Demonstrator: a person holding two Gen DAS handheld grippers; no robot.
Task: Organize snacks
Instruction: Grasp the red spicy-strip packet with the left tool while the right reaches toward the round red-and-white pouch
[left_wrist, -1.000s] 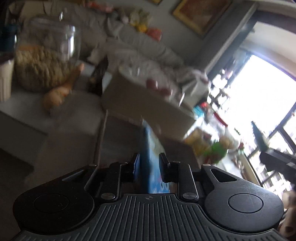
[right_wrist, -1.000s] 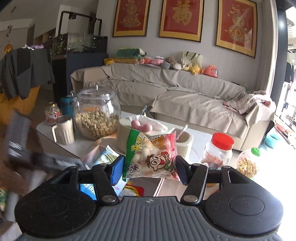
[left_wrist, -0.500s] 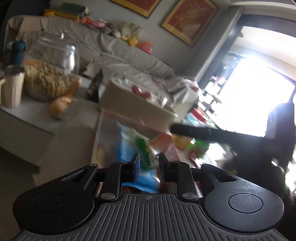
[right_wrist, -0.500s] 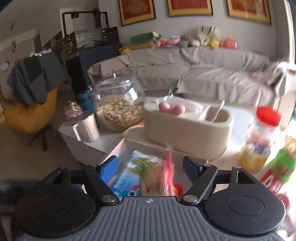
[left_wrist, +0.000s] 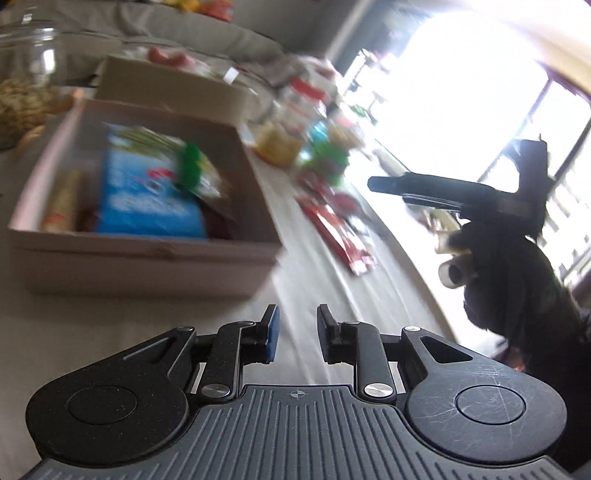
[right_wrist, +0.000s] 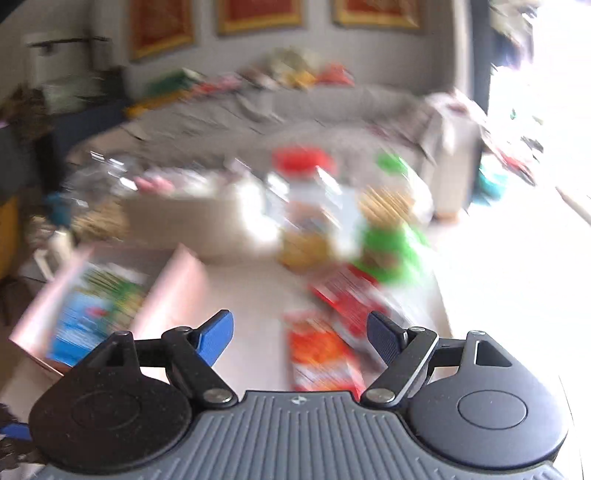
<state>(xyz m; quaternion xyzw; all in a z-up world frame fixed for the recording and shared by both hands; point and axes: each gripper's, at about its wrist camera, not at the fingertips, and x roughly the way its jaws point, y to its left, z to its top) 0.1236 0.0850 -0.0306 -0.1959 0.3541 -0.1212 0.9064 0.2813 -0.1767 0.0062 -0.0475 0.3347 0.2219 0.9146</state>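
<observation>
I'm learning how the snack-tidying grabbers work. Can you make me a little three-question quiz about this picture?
1. True or false: the right gripper is squeezing a snack bag.
2. What colour is the big packet lying inside the cardboard box?
A. blue
B. purple
C. black
3. Fill in the missing word: the orange snack bag lies on the table, outside the box, just in front of the ____ gripper.

Key
1. False. Its jaws stand wide apart with nothing between them.
2. A. The packet is blue, though too blurred to read.
3. Right. The left gripper has only bare table in front of its fingers.
</observation>
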